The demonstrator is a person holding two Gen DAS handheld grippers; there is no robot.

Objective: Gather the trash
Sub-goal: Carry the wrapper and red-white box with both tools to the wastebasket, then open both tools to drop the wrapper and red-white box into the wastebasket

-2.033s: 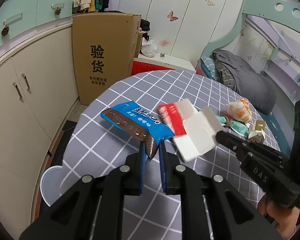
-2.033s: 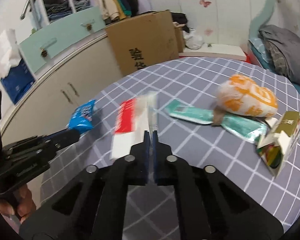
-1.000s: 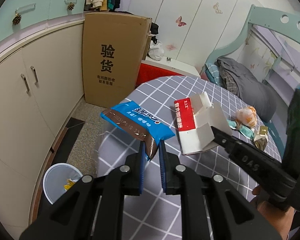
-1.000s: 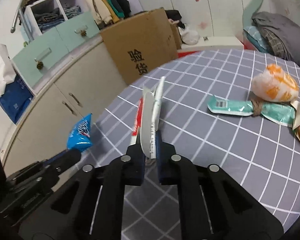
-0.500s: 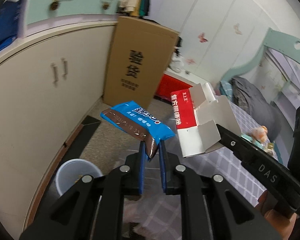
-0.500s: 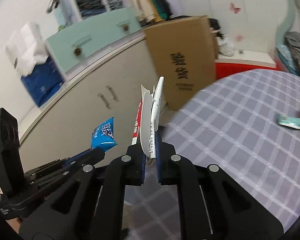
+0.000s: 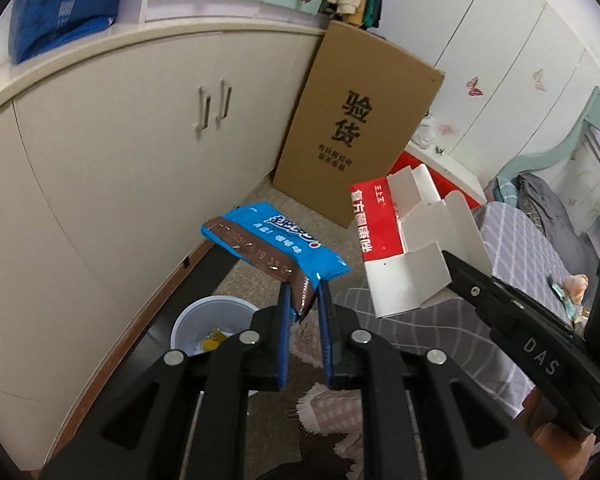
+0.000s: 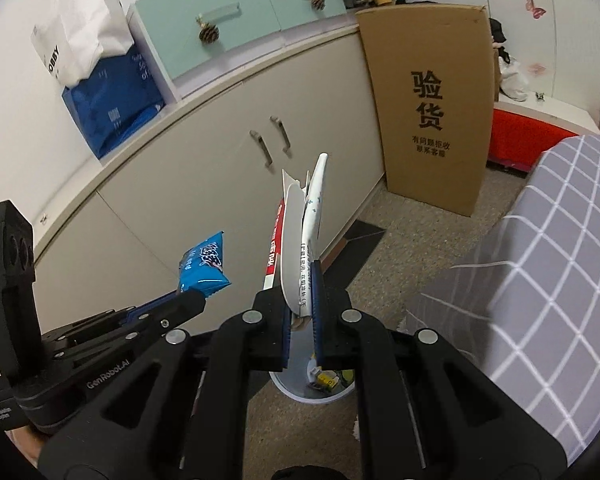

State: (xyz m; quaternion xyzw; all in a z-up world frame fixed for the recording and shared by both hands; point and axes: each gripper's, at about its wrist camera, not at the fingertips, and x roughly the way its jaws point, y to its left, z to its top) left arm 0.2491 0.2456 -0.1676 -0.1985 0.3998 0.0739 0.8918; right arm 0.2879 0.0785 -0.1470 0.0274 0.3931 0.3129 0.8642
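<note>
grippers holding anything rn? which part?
Left gripper pinches the blue snack wrapper by its brown crimped end. Right gripper clamps the flattened red-and-white carton by its lower edge.

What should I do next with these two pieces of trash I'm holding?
Probably carry both a little further over the bin on the floor, then release. The left gripper pinches the blue wrapper, the right gripper the flattened carton, and neither hangs squarely above it.

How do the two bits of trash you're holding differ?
The wrapper is a soft blue and brown snack packet; the carton is stiff red and white card, flattened with its flaps open. The left gripper pinches the wrapper, the right gripper the carton. Both hang in the air, clamped by one end, near the bin.
</note>
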